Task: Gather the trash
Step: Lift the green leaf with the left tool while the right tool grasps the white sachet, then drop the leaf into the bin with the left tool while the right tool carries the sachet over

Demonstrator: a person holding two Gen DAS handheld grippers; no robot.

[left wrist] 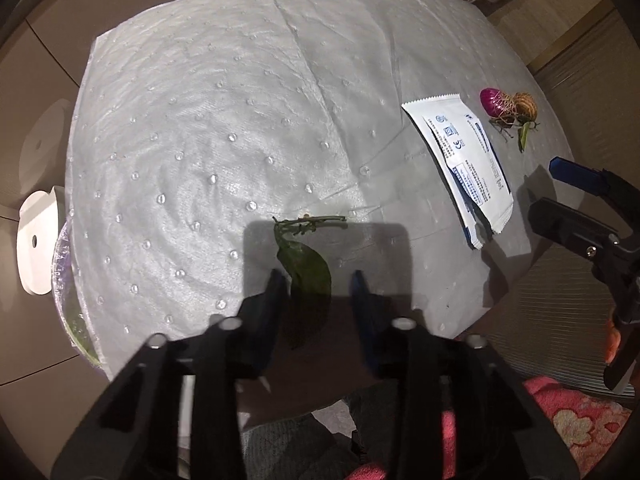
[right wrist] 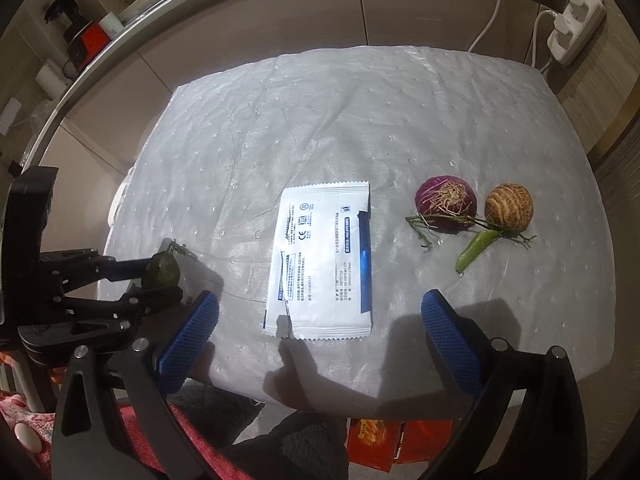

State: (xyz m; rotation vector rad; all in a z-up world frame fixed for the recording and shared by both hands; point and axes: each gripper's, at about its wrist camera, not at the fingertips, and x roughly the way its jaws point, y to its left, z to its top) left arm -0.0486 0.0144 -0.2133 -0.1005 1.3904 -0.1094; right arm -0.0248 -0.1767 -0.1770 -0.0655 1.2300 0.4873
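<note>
A dark green leaf [left wrist: 308, 268] with a thin stem hangs between the fingers of my left gripper [left wrist: 318, 292] at the near edge of the table. The jaws stand slightly apart and a gap shows between the leaf and the right finger. From the right wrist view the same leaf [right wrist: 160, 272] sits at the tips of the left gripper [right wrist: 160, 282]. My right gripper [right wrist: 320, 340] is wide open just short of a torn white and blue packet [right wrist: 324, 260], with nothing between its blue pads [right wrist: 188, 340]. It also shows at the right of the left wrist view, right gripper [left wrist: 556, 196].
A purple onion half [right wrist: 446, 208], a brown hairy root [right wrist: 508, 210], a green pod [right wrist: 476, 248] and a twig [right wrist: 420, 228] lie at the right of the white dimpled table cover [right wrist: 320, 120]. A power strip [right wrist: 576, 20] lies behind. An orange box [right wrist: 380, 440] sits below the table.
</note>
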